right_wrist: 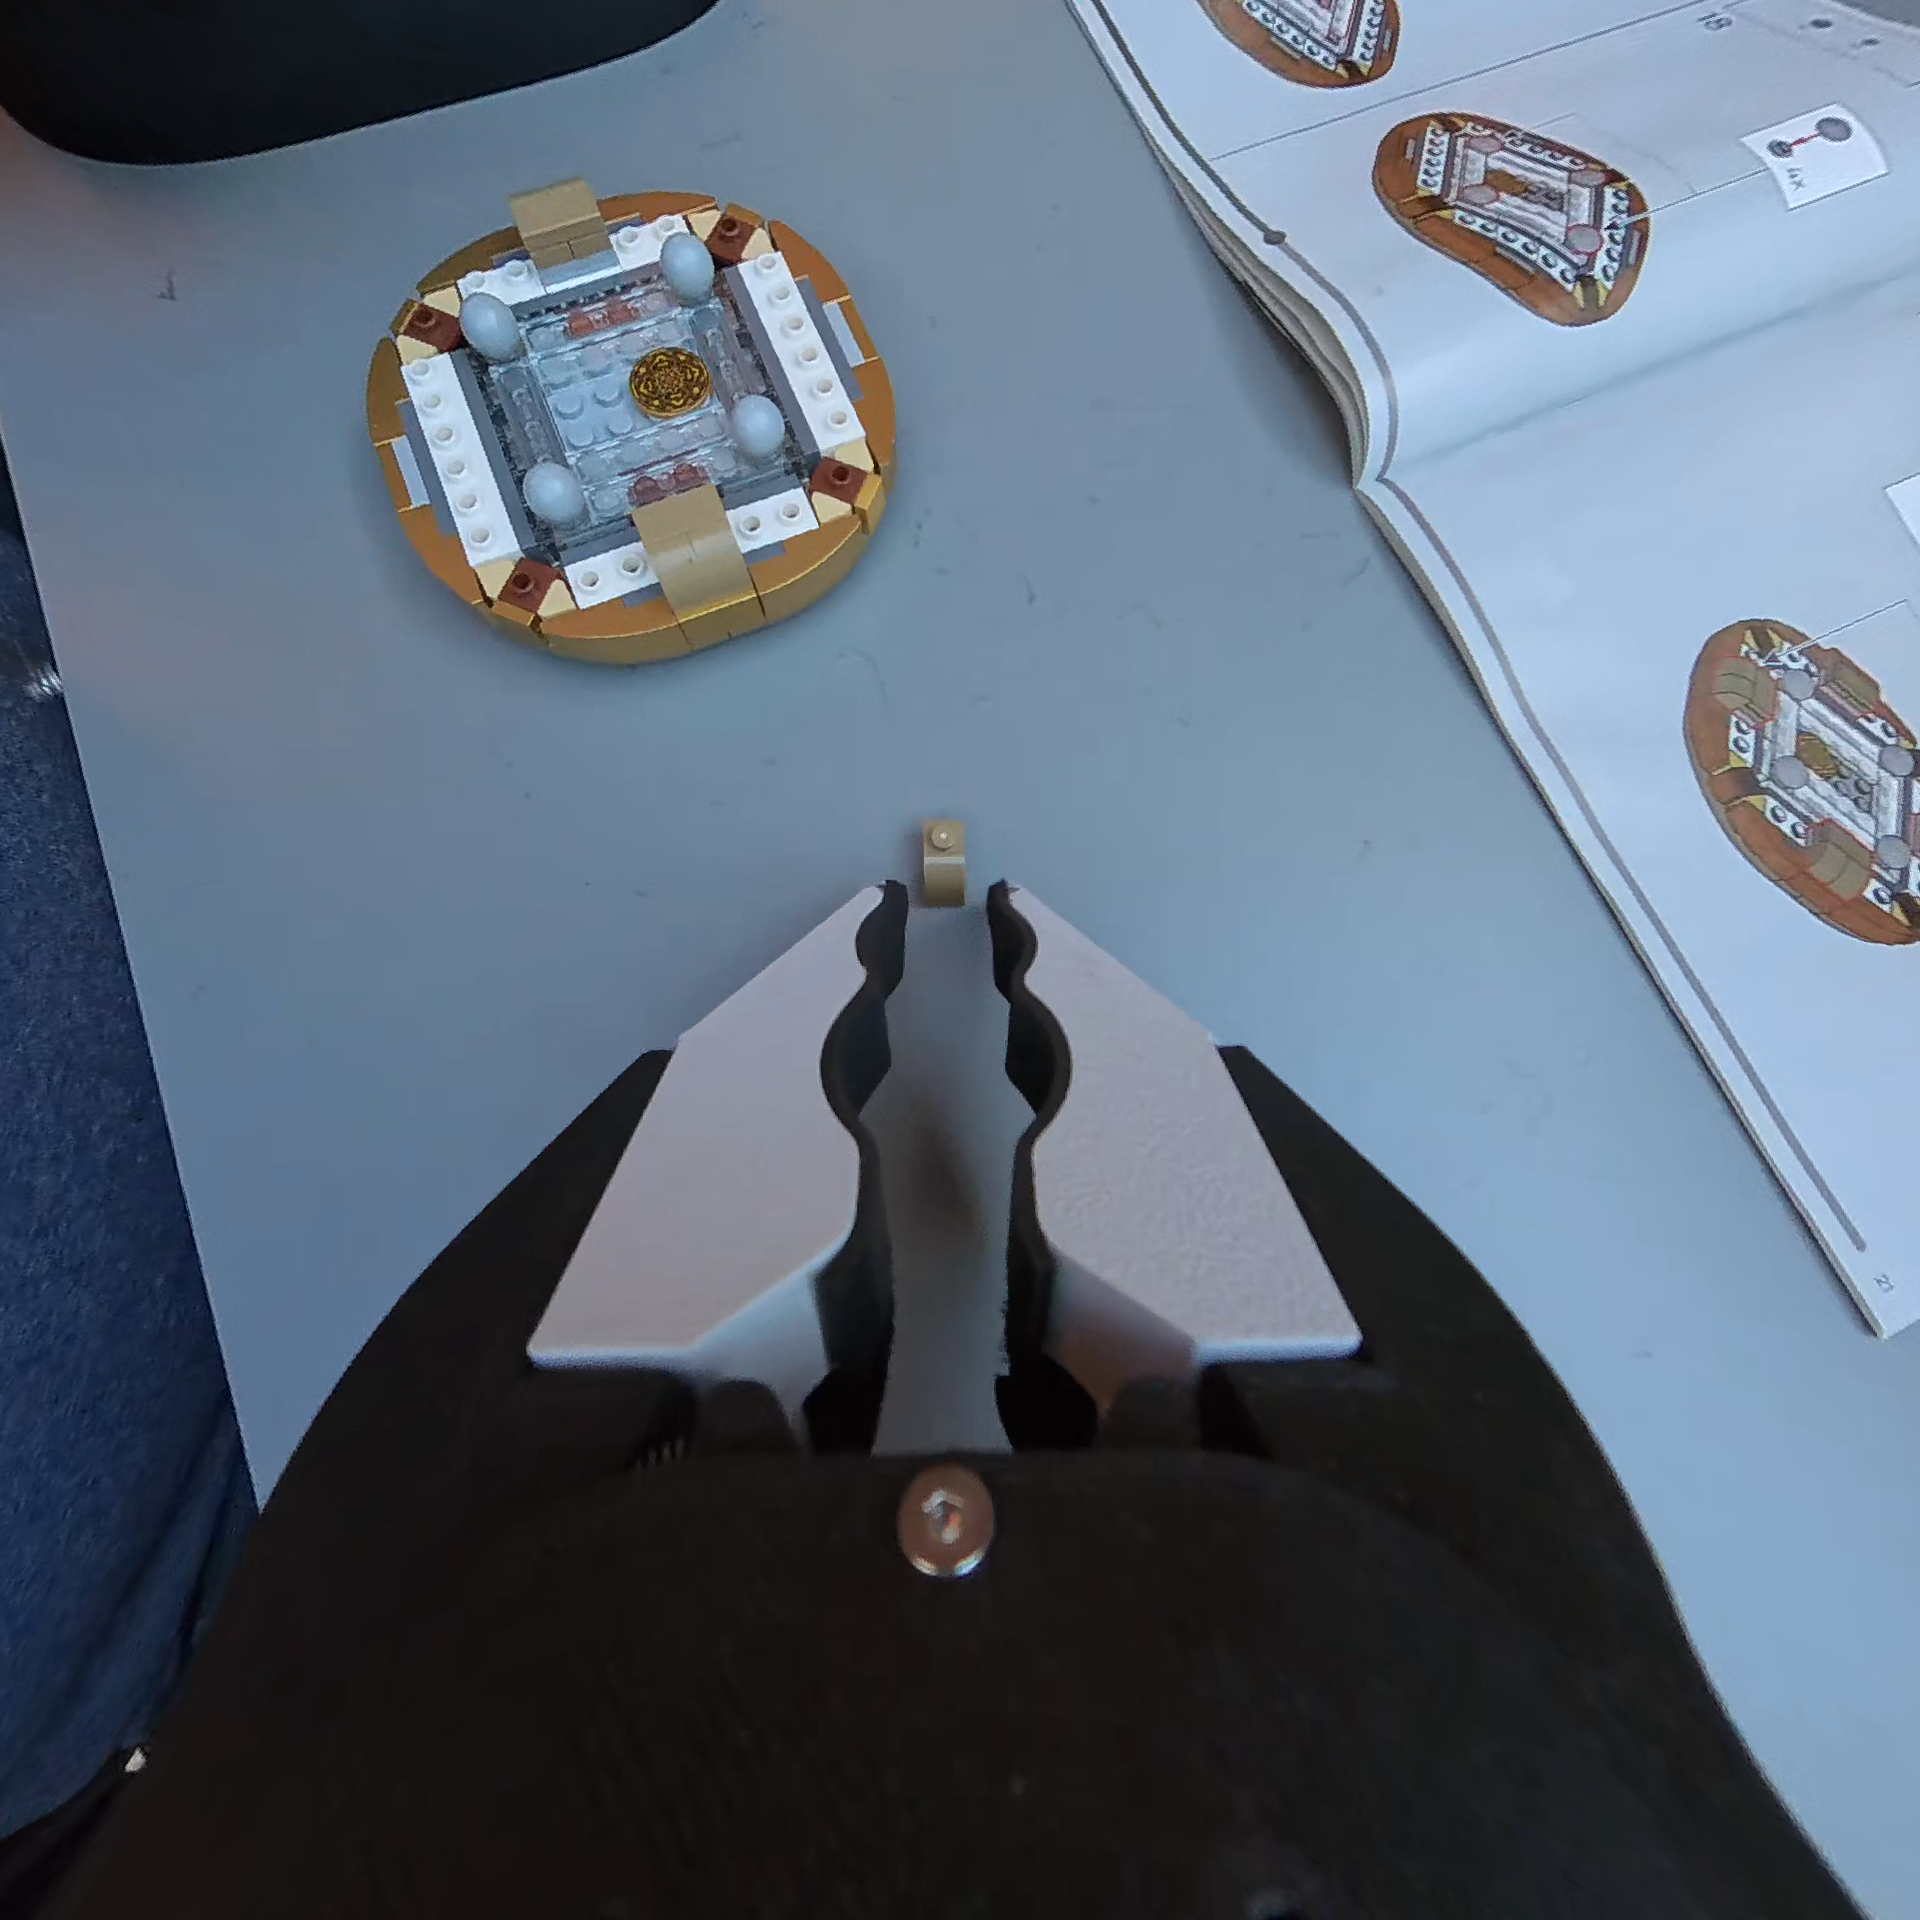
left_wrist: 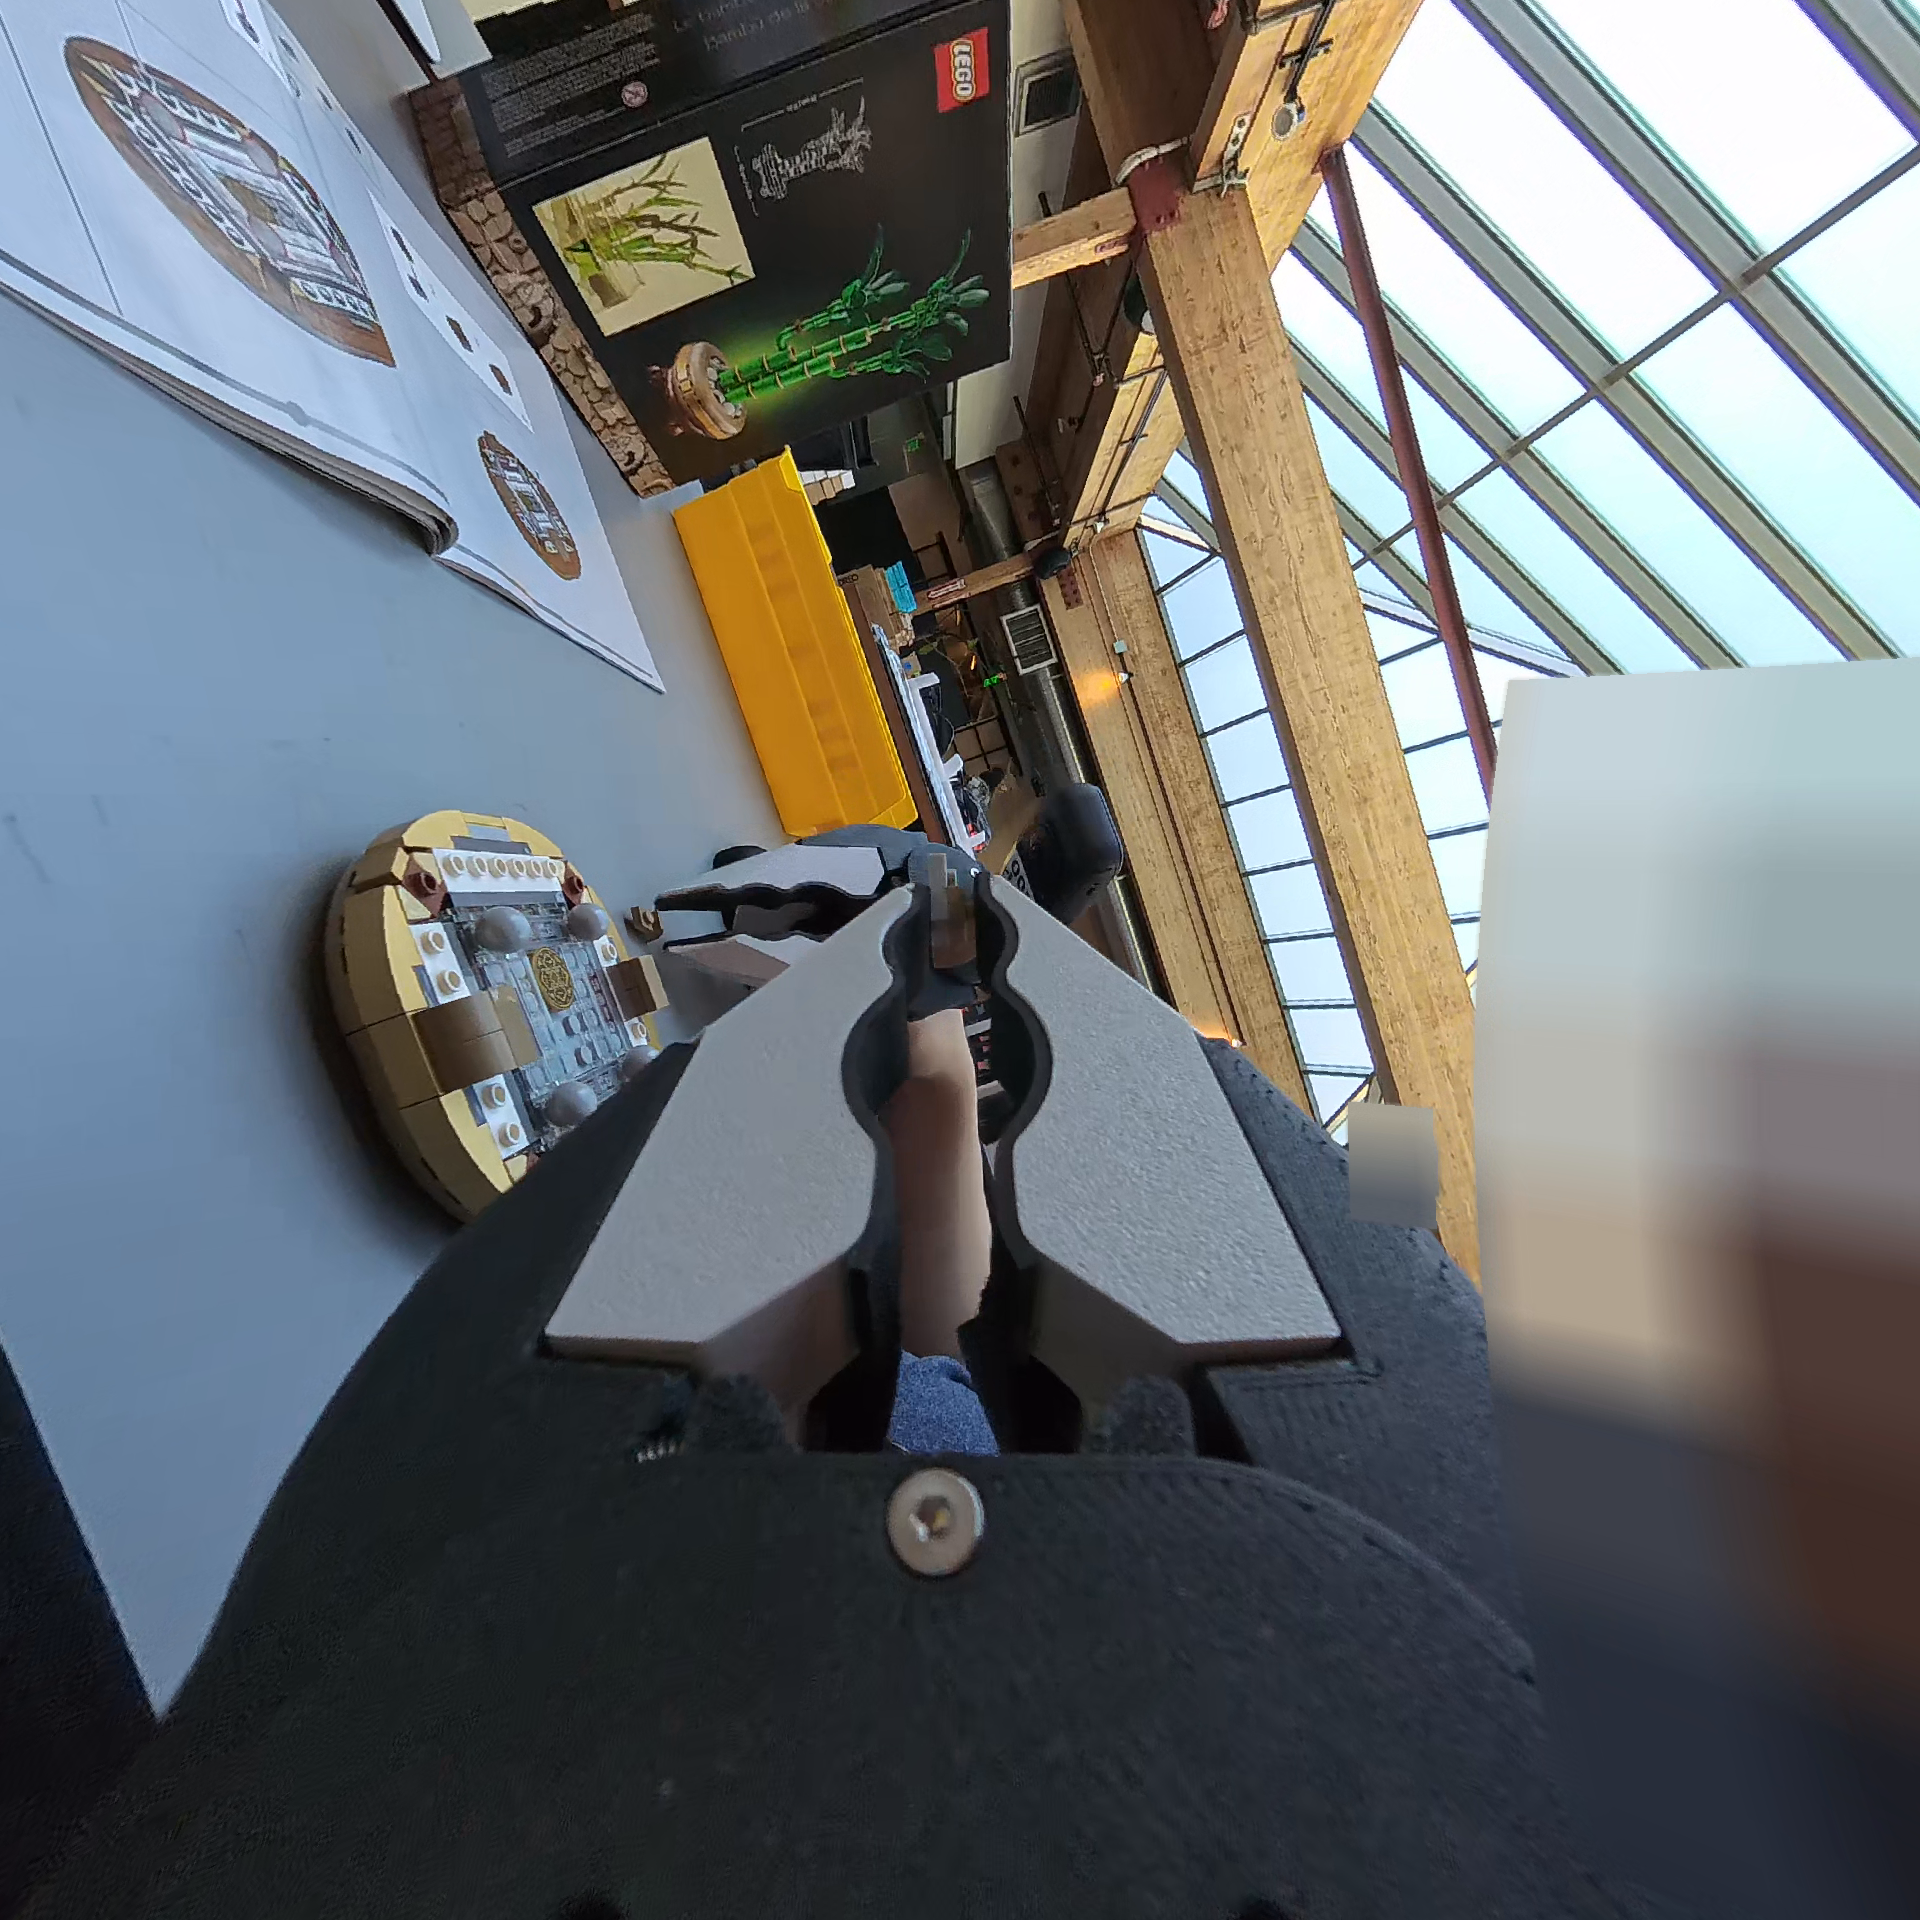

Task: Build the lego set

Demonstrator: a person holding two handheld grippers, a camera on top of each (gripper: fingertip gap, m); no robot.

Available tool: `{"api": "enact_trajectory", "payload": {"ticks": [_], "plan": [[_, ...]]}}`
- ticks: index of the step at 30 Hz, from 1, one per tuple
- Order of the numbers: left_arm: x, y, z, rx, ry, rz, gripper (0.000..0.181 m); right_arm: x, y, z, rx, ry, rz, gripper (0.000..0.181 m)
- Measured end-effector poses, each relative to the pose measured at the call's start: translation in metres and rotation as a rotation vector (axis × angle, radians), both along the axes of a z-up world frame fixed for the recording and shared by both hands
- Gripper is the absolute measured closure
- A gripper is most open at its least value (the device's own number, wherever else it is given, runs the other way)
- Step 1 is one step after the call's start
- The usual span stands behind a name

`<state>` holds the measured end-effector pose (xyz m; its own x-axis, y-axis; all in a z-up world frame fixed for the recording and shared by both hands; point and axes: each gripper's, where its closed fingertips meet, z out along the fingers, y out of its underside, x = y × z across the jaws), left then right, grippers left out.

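The round gold-rimmed lego base lies flat on the grey table, with white bricks, several grey domes and a gold disc in its middle. A small tan curved piece lies on the table right at the tips of my open right gripper, which points down at it. My left gripper is raised and tilted, shut on a small tan and grey lego piece. The left wrist view also shows the base, the tan piece and the right gripper beside it.
An open instruction booklet lies right of the base, also in the left wrist view. The black lego box and a yellow bin stand at the table's far side. A dark object sits beyond the base. The left gripper's tips are roughly 20 centimeters from the right gripper's.
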<state>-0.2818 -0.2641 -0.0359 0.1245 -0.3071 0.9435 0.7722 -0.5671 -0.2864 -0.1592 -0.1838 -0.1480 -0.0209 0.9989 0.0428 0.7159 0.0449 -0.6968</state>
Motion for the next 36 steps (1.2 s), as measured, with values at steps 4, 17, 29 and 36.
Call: {"api": "enact_trajectory", "payload": {"ticks": [4,17,29,36], "plan": [[0.002,-0.001,-0.001,-0.002,0.001,-0.004,0.175,-0.002,0.001,0.002,-0.003,0.007,0.003,0.166],[-0.001,0.005,-0.019,-0.043,0.041,0.055,0.175,-0.024,-0.025,0.042,-0.032,0.148,0.025,0.175],[0.015,0.011,-0.020,-0.013,-0.017,0.089,0.175,-0.097,-0.069,0.092,-0.007,0.312,-0.011,0.175],[0.010,0.012,-0.019,-0.021,-0.110,0.109,0.175,-0.107,-0.069,0.095,-0.016,0.251,-0.008,0.175]]}}
